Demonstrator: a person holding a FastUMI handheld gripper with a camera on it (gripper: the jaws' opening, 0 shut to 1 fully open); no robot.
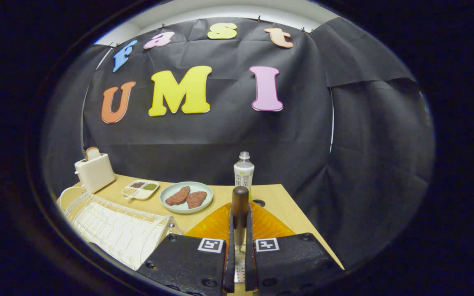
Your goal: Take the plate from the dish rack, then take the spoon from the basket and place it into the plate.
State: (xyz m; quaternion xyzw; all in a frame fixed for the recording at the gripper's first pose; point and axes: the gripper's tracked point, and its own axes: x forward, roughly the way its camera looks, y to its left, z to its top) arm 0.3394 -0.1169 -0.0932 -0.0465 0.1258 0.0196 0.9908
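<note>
Gripper view: gripper [240, 246] closed narrow on the spoon [240, 209], dark wooden handle standing up between both fingers. Orange plate [216, 224] directly beneath and just beyond the fingers, already off the white dish rack [113, 228] beside it. Placing step in hand, judging by this; next calls for lowering onto that plate, then releasing.
</note>
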